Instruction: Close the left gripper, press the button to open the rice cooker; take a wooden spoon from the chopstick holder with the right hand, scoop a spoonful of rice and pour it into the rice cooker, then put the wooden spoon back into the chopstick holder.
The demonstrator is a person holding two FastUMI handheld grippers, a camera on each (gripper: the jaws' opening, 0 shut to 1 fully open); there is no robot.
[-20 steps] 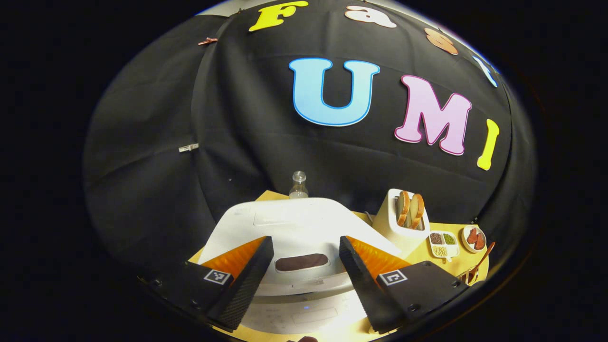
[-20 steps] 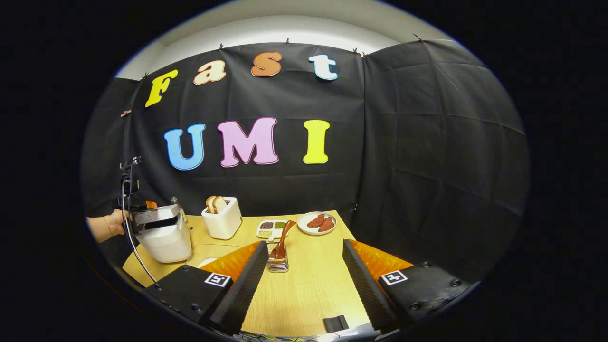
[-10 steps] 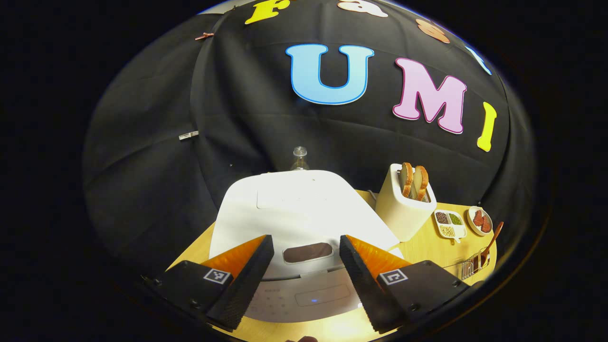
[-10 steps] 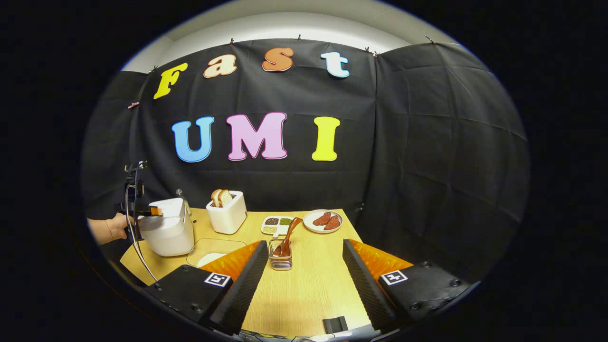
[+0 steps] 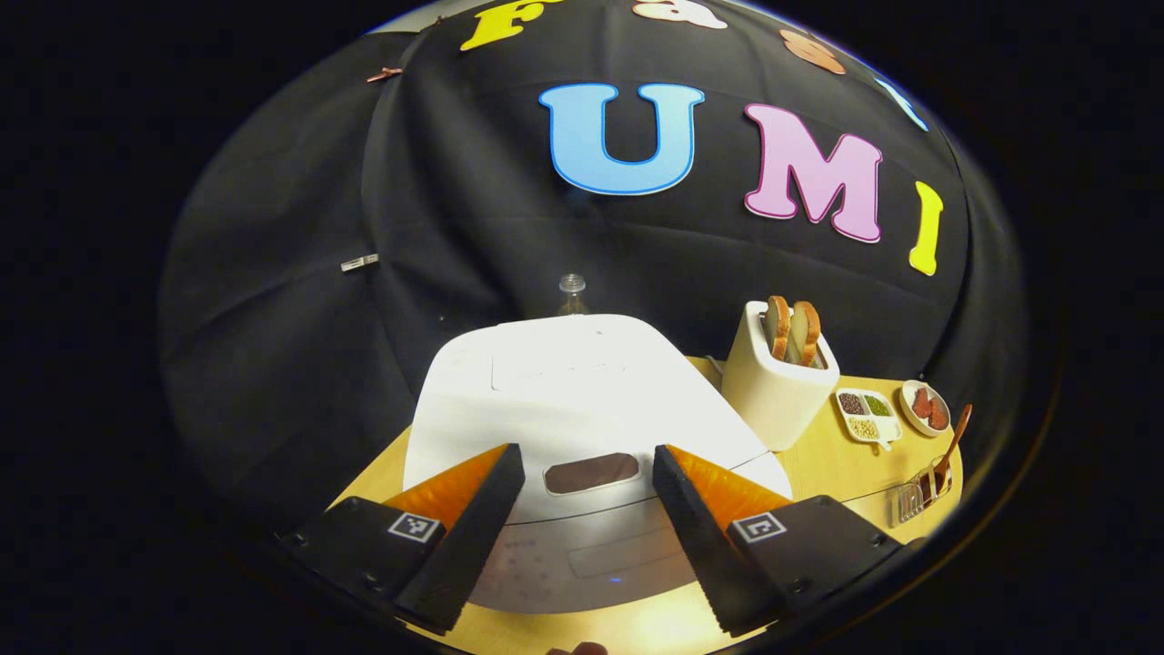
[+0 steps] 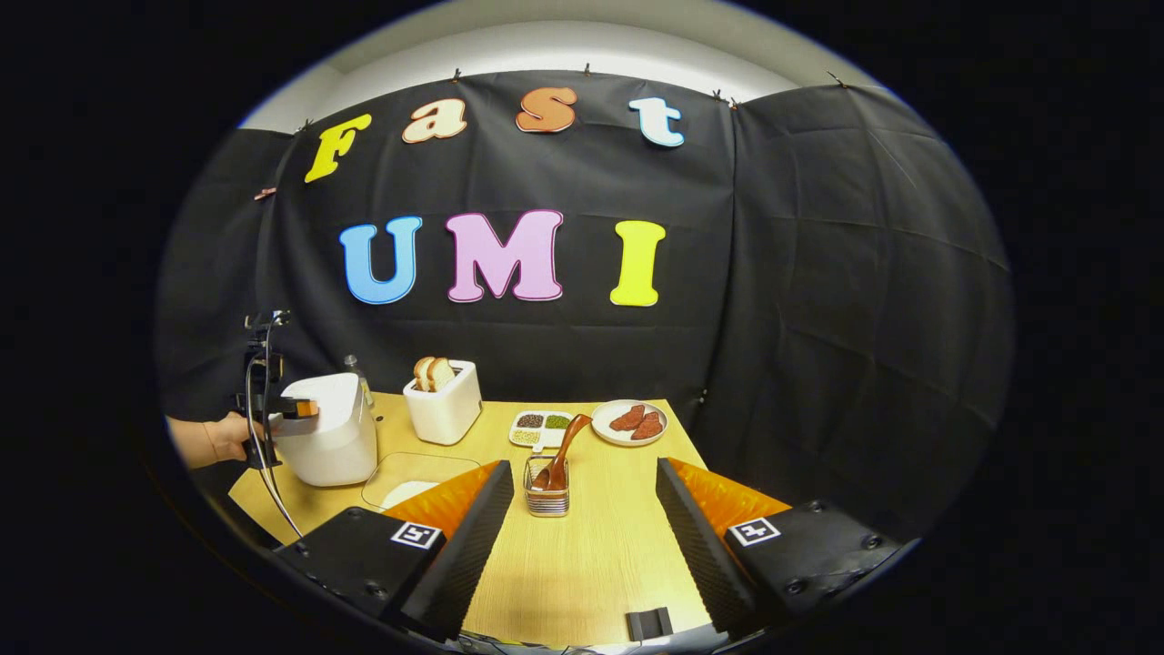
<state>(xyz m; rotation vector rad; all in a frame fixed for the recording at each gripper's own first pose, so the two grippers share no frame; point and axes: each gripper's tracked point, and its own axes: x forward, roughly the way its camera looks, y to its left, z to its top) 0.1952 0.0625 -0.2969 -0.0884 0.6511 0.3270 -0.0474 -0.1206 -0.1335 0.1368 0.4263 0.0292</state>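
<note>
The white rice cooker (image 5: 564, 382) stands with its lid down, and its dark oval button (image 5: 591, 473) lies between the fingers of my left gripper (image 5: 587, 455), which is open and just in front of the lid. In the right gripper view, a hand (image 6: 214, 437) holds that left gripper (image 6: 296, 409) at the rice cooker's (image 6: 332, 441) upper front. My right gripper (image 6: 584, 466) is open above the table, short of the wire chopstick holder (image 6: 546, 491). The wooden spoon (image 6: 566, 441) stands in the holder. A clear tray with white rice (image 6: 405, 494) lies beside the cooker.
On the wooden table (image 6: 591, 555) a toaster (image 6: 446, 409) holds two bread slices. Behind the holder are a sectioned dish of beans (image 6: 541, 426) and a plate of sausage (image 6: 630, 423). A small bottle (image 5: 571, 291) stands behind the cooker.
The left gripper has drawn back from over the cooker lid toward its front, still open. The right gripper has turned slightly left, staying open and short of the holder.
</note>
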